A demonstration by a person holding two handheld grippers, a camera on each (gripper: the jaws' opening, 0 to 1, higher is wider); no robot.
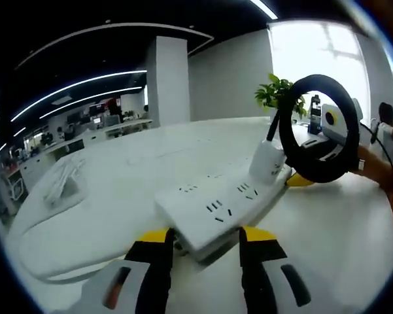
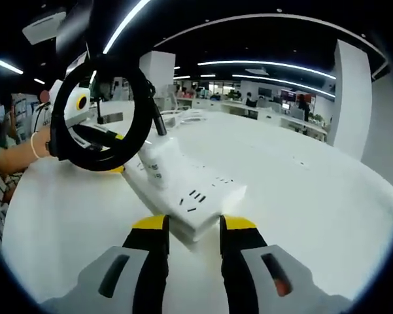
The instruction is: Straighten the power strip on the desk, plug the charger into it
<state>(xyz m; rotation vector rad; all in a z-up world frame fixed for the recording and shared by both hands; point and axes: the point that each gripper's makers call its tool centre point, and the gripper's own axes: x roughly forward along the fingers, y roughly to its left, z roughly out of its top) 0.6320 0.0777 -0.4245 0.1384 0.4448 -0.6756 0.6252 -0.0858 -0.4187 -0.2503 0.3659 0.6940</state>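
white table (image 1: 327, 222) in an open office with ceiling light strips. the power strip (image 1: 223, 206) lies on the table with the white charger (image 1: 269, 160) standing in its far end. left claw (image 1: 203, 237) and right claw (image 2: 192, 226) each grip an end of the power strip.

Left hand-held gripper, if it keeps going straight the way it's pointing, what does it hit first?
The near end of the white power strip, lying on the desk right ahead of the left hand-held gripper. Its jaws look set either side of that end; I can't tell if they touch.
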